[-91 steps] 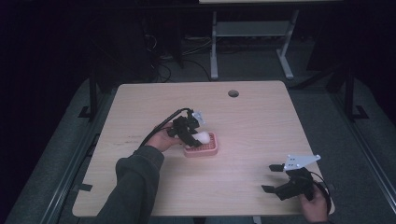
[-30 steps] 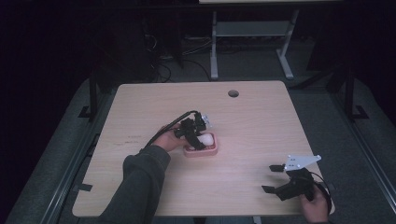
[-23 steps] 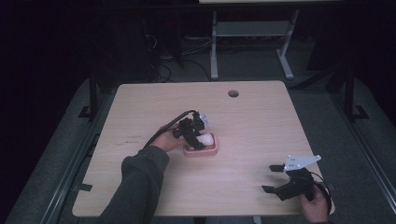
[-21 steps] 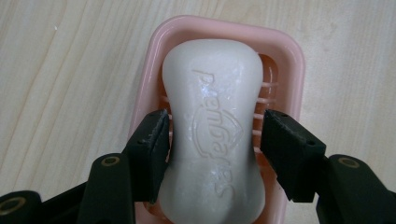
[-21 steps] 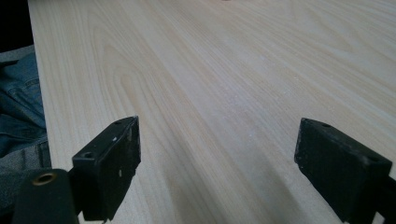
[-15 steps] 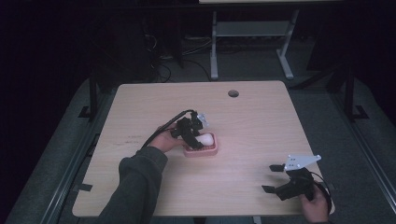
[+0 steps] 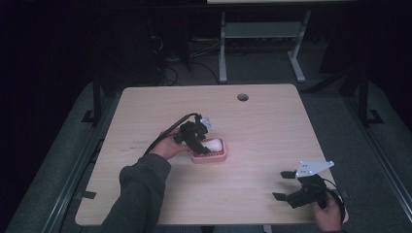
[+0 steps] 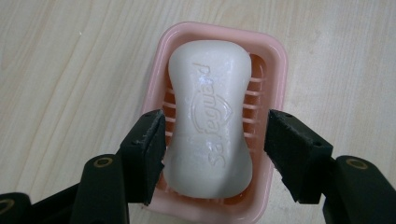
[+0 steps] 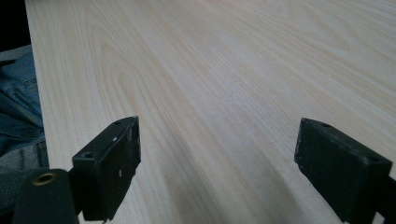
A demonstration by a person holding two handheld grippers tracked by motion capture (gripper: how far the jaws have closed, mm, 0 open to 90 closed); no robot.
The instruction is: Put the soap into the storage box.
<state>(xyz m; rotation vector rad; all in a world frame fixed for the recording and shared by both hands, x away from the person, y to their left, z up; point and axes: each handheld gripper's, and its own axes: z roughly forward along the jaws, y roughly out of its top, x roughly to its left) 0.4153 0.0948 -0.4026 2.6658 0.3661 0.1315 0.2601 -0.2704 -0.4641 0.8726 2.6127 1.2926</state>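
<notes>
Over the soap dish, left hand-held gripper straddles the soap, parted.

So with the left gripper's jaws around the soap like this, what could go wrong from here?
The left gripper stands open astride the soap bar, one jaw close against it, the other with a gap; an uneven close might skew the bar. The bar looks smooth and rounded, so it could slip out. The pink soap dish looks light and may shift or lift along.
</notes>
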